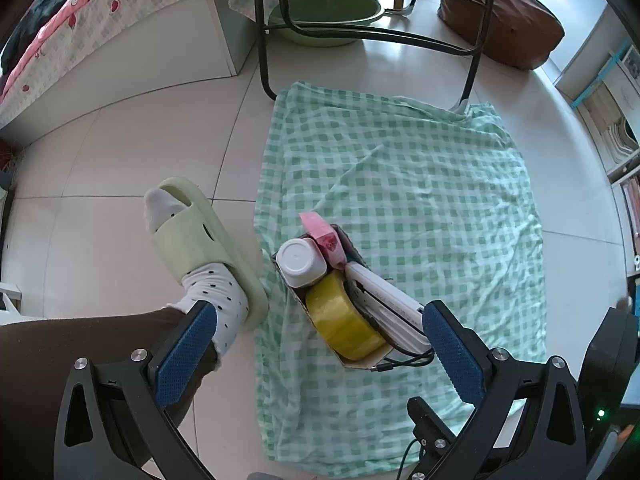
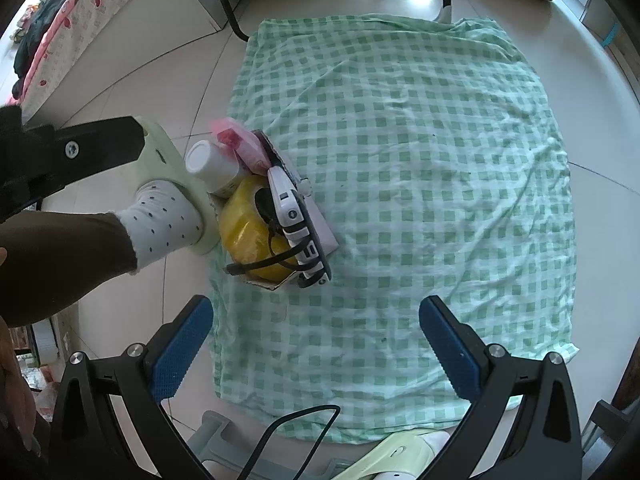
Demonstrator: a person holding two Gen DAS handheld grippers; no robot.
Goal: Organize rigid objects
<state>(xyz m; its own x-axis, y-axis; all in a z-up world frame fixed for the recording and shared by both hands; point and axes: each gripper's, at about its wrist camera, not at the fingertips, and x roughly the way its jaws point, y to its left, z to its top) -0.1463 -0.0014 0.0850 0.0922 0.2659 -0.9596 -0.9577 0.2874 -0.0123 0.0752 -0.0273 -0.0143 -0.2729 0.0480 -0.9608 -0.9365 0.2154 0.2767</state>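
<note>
A small cardboard box (image 1: 362, 362) (image 2: 267, 282) stands on the green checked cloth (image 1: 420, 200) (image 2: 400, 160), near its left edge. Packed in it are a white bottle (image 1: 300, 262) (image 2: 210, 164), a pink packet (image 1: 324, 236) (image 2: 244, 146), a yellow tape roll (image 1: 340, 320) (image 2: 250, 228) and a white device with a black cable (image 1: 384, 304) (image 2: 298, 220). My left gripper (image 1: 316, 316) hovers open just above the box, its right pad close to the device. My right gripper (image 2: 316, 308) is open and empty over the cloth, nearer than the box.
A person's foot in a dotted sock and pale green slipper (image 1: 208, 240) (image 2: 160, 216) rests on the tile left of the cloth. Black chair legs (image 1: 264, 40), a green basin (image 1: 324, 16) and a brown bag (image 1: 500, 12) lie beyond. A bed (image 1: 60, 60) is at far left.
</note>
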